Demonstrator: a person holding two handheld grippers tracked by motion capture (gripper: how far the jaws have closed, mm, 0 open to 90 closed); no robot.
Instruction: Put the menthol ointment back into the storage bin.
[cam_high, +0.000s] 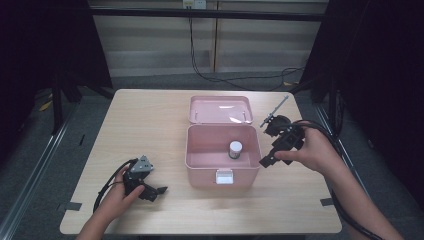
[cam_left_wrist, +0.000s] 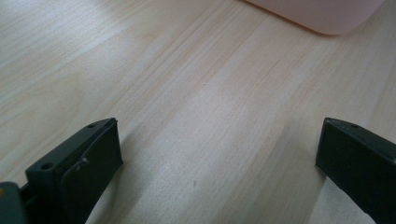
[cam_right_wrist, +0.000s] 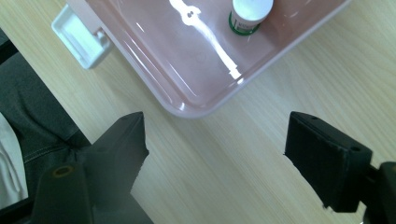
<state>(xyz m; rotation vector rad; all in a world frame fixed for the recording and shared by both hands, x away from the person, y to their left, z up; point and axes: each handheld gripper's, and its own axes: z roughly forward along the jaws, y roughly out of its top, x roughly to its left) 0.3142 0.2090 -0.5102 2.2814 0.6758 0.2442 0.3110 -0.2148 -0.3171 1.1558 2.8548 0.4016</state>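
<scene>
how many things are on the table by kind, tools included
open pink plastic box: 1
small white-capped bottle inside the box: 1
black two-jaw tools, left tool and right tool: 2
total: 4

A box (cam_high: 222, 160) sits near the middle of the tabletop (cam_high: 150, 130), its lid (cam_high: 220, 109) thrown back on the far side and its latch (cam_high: 224, 176) on the near side. Inside the box, toward the right, a small bottle (cam_high: 235, 149) stands upright. The right gripper (cam_high: 266, 161) is held just beside the box's right wall, above the tabletop. The left gripper (cam_high: 159, 191) is at the near left, well apart from the box, low over the tabletop.
</scene>
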